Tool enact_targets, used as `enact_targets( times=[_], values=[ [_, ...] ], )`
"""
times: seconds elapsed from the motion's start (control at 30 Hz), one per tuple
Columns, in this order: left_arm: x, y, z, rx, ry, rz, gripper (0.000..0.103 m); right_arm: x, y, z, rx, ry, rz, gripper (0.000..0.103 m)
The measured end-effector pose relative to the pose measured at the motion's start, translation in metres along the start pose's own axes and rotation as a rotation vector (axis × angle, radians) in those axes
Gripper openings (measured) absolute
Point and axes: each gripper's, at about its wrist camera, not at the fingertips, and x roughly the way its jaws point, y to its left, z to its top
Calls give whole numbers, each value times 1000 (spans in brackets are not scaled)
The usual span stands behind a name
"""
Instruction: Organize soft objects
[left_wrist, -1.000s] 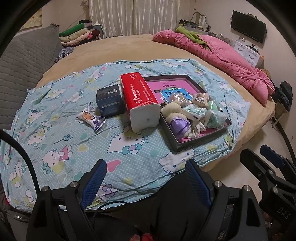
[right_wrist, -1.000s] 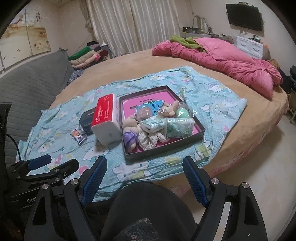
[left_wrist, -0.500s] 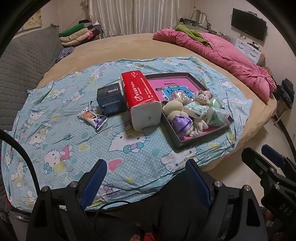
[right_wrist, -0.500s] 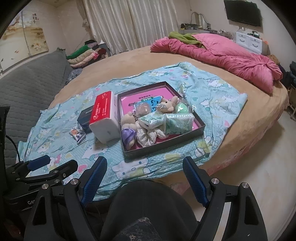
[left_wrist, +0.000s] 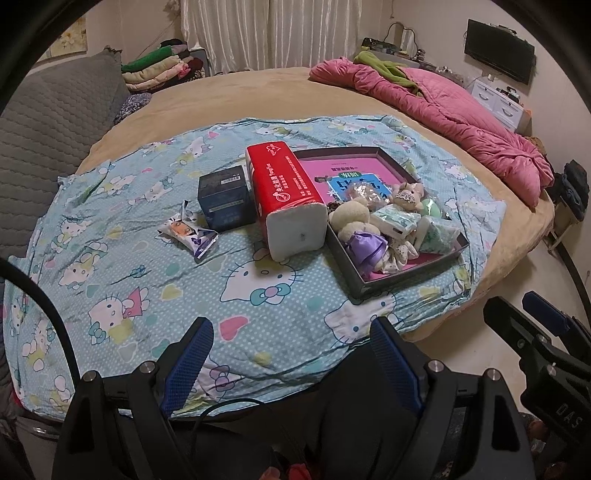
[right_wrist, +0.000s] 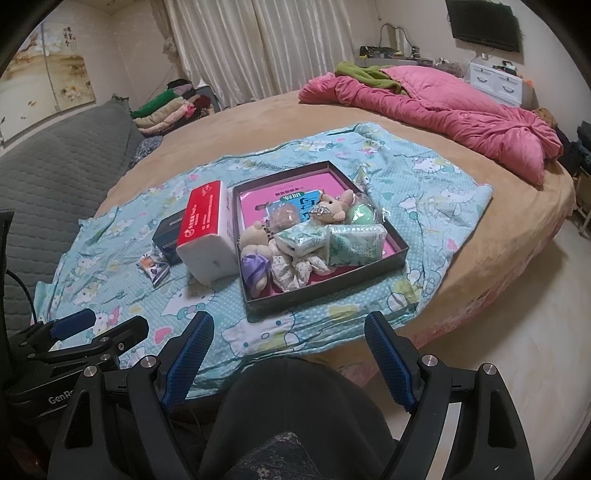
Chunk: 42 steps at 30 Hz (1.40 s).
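A dark shallow box with a pink bottom lies on the Hello Kitty sheet. It holds several soft things: plush toys, tissue packs and a purple cloth. A red tissue pack lies against the box's left side, outside it. My left gripper is open and empty, at the sheet's near edge. My right gripper is open and empty, in front of the box.
A dark blue box and a small snack packet lie left of the red pack. A pink quilt lies at the back right of the round bed. A grey sofa stands at left.
Both grippers have moved slightly forward toward the bed and stay open. Nothing on the sheet has moved.
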Motion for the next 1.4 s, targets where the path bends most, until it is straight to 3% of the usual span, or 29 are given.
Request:
enact_targets(
  times=[1.4],
  values=[
    [2,-1,-3,10,15,5,86,3,-6,0,12,8,-12,85]
  ],
)
